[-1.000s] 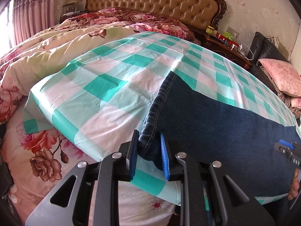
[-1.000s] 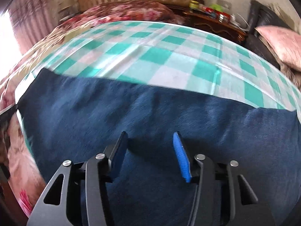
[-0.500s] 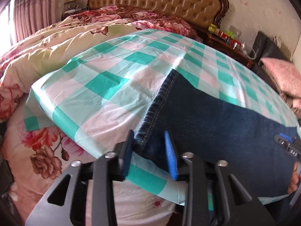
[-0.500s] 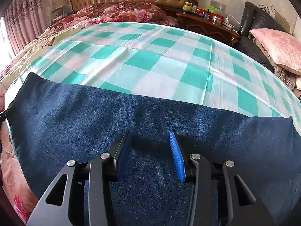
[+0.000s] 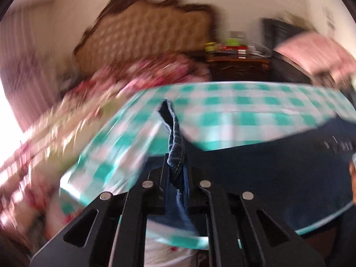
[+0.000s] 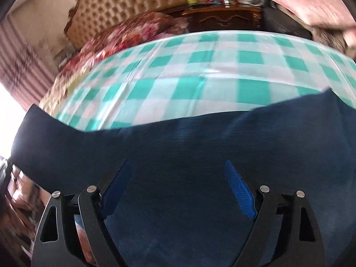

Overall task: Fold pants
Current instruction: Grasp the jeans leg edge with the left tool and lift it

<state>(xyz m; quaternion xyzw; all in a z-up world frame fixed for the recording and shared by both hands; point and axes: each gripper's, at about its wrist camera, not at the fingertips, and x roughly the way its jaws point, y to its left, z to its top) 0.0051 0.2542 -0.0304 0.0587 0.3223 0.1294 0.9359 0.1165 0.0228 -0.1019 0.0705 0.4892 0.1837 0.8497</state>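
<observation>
Dark blue denim pants (image 6: 189, 151) lie across a green-and-white checked sheet (image 6: 200, 71) on the bed. My left gripper (image 5: 176, 166) is shut on the hem end of the pants (image 5: 175, 142) and holds it lifted off the sheet, the hem standing up between the fingers. The rest of the pants (image 5: 267, 169) stretches right in the left wrist view. My right gripper (image 6: 176, 173) is wide open, its blue pads (image 6: 241, 195) spread low over the flat denim, holding nothing.
A tufted headboard (image 6: 124, 4) and floral bedding (image 6: 133, 35) lie beyond the sheet. A dark wooden nightstand (image 6: 222, 17) with small items stands at the back. A pink pillow (image 6: 311, 2) rests on a dark sofa at the right. Both views are motion-blurred.
My left gripper has closed on the hem and lifted it off the sheet. My right gripper has opened wider and stayed low over the denim.
</observation>
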